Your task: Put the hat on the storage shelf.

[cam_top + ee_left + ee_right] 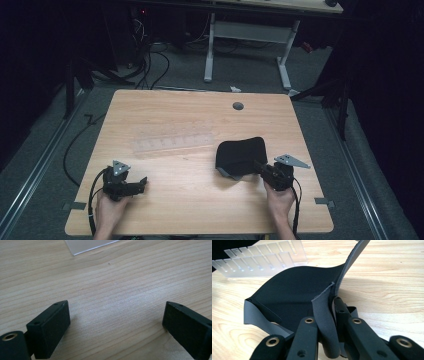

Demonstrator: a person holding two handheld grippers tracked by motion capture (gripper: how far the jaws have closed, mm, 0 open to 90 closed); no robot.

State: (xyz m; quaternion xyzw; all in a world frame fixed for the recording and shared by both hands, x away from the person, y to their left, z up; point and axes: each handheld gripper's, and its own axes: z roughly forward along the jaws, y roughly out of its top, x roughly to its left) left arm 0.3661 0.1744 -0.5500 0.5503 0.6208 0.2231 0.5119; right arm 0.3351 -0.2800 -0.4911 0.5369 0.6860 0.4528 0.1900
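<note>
A black cloth pouch with a grey lining lies right of the table's centre, its near edge lifted. My right gripper is shut on that edge; in the right gripper view a grey fold of the pouch is pinched between the two jaws, and the black body spreads out beyond. My left gripper rests low near the front left of the table, open. In the left gripper view its jaws stand wide apart around the gripper midpoint with only bare wood between them.
A clear plastic tray with several slots lies flat on the wooden table behind the grippers; its corner and slots show in the gripper views. A round grommet hole sits near the far edge. Cables and desk legs lie beyond the table.
</note>
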